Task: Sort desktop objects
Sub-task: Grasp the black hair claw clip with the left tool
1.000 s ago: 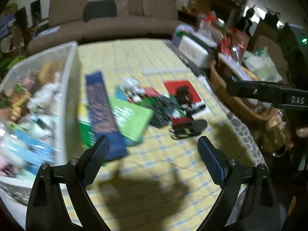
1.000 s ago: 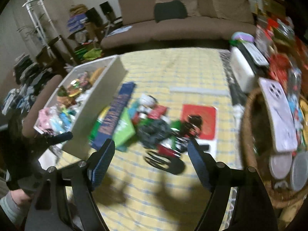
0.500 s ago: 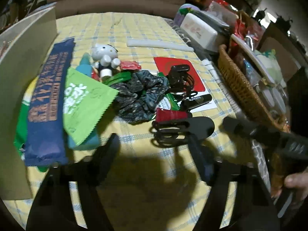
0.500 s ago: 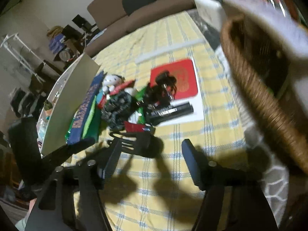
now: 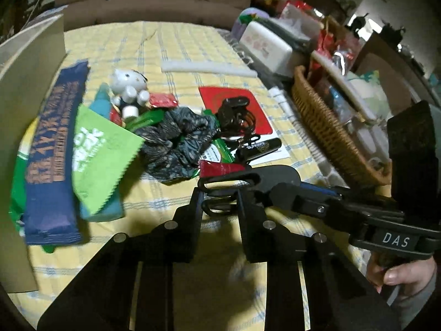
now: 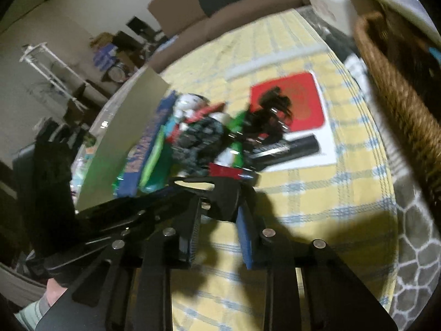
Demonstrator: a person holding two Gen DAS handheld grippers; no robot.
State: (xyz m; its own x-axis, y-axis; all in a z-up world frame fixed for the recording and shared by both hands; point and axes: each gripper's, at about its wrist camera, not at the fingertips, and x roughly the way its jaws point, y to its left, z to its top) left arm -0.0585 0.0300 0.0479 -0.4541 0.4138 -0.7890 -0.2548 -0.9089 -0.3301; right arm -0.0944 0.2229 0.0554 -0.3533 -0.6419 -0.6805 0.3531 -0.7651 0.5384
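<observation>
Nearest the lenses, both grippers are seen brought down on one black plastic clip-like object with looped handles (image 5: 248,183), which lies on the yellow checked tablecloth (image 5: 176,41) at the near edge of the pile. The left gripper (image 5: 219,204) is narrowed around the looped end; the right gripper (image 6: 217,215) is narrowed around the rounded end. Whether the pads actually press the plastic cannot be told, since the contact is covered by the fingers and the right view is blurred. Much of the object's underside is hidden by both tools.

Just beyond, a small red packet (image 5: 220,168) is touched by the object, and a dark patterned fabric scrunchie (image 5: 176,143) is heaped behind it. A black marker (image 5: 259,149) lies on white paper beside a red square card (image 5: 234,107). To the left, a green sachet (image 5: 96,154) overlaps a long navy packet (image 5: 55,149). A white cat figurine (image 5: 128,88) stands farther back. A woven wicker basket (image 5: 325,132) is cut off at right.
</observation>
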